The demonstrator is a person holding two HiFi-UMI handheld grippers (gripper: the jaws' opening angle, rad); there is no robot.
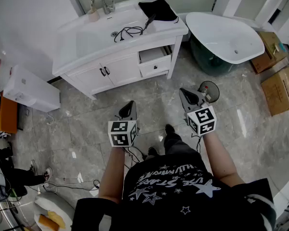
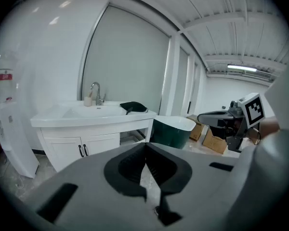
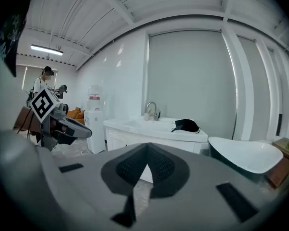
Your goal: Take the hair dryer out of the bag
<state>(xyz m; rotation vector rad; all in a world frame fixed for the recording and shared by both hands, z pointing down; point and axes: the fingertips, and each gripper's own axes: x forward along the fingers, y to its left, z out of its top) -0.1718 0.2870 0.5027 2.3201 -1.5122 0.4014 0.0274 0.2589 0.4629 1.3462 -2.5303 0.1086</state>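
Head view, and the job looks unstarted. On the left, the left gripper [image 1: 130,105] hangs over the glossy grey stone-look floor [image 1: 86,129], its jaws pressed tight together with nothing between them. To its right, the right gripper [image 1: 185,92] is the same: closed up and empty. Both are well short of the vanity [image 1: 111,66], so the whole task is still ahead: approach, reach the bag, draw the dryer out.

Now the top of that vanity, left to right. A curved metal faucet [image 1: 100,1] shines at the back edge of the smooth white basin [image 1: 94,35]. A thin black cord [image 1: 129,31] lies in loose loops by the basin's right edge and runs up to the bag [image 1: 157,8]. The bag is soft black fabric, slumped flat on the right end of the counter. A dark stem pokes from its mouth, and I take it for the handle of the hair dryer [image 1: 150,19]. The rest of the dryer is hidden inside, so it is still in the bag.

The vanity cabinet is painted white with small dark pulls, and one drawer [image 1: 154,57] stands slightly open. Further right sits an oval bathtub [image 1: 221,35], glossy white inside and dark green outside. Plain brown cardboard boxes [image 1: 279,88] fill the far right.

Left gripper view and right gripper view confirm it: ribbed dark pads meet at a point on each, and neither holds anything.
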